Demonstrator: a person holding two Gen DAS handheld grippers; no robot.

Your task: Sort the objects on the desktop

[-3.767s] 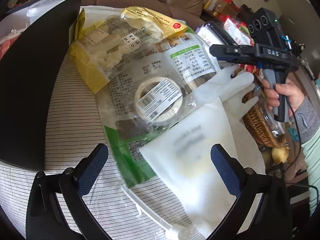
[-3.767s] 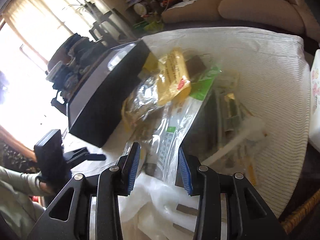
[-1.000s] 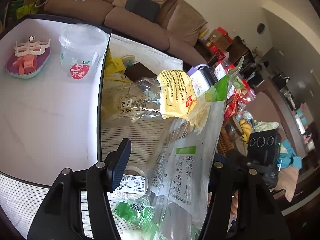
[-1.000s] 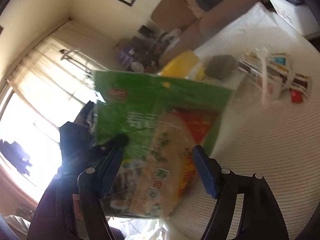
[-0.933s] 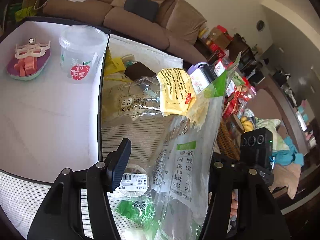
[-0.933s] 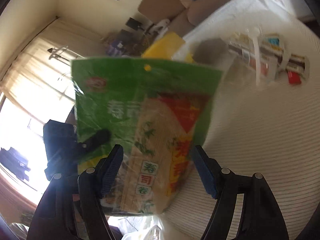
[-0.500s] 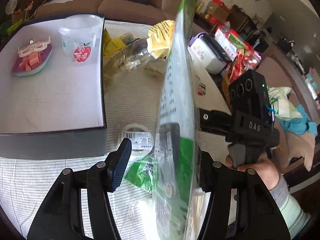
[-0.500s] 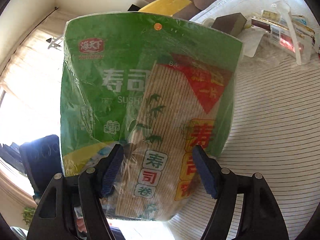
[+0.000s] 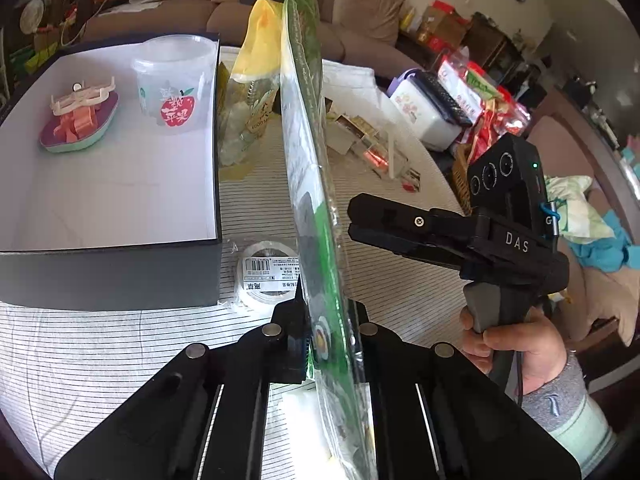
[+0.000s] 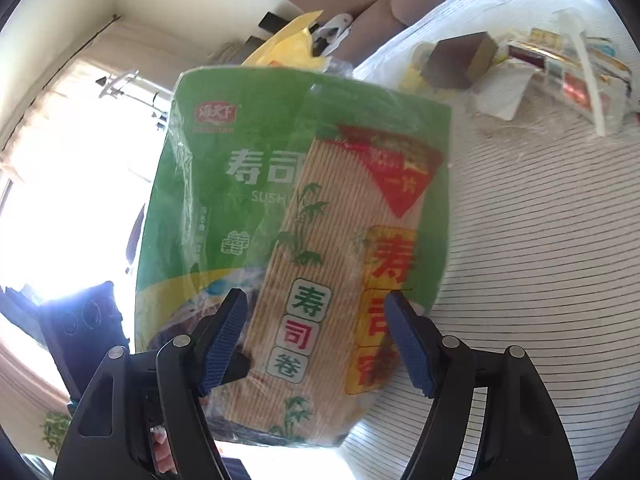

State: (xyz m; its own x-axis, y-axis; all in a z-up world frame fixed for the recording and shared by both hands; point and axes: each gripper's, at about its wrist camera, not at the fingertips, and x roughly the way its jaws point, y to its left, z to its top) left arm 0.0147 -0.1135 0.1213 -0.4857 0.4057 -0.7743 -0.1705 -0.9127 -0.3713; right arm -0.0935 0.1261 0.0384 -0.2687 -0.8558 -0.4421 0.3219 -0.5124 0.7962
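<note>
My left gripper is shut on the lower edge of a green sushi-mat packet and holds it upright, edge-on, above the striped tablecloth. In the right wrist view the packet's printed face fills the middle. My right gripper is open, its blue pads on either side of the packet's lower part, just in front of it. The right gripper also shows in the left wrist view, close beside the packet.
A dark box with a white inside holds a clear cup and a small dish. A tape roll lies by the box. A yellow bag, small packets and a white container lie beyond.
My left gripper has closed on the packet and turned it upright and edge-on. The right gripper has let go of it, stays open and has drawn back slightly.
</note>
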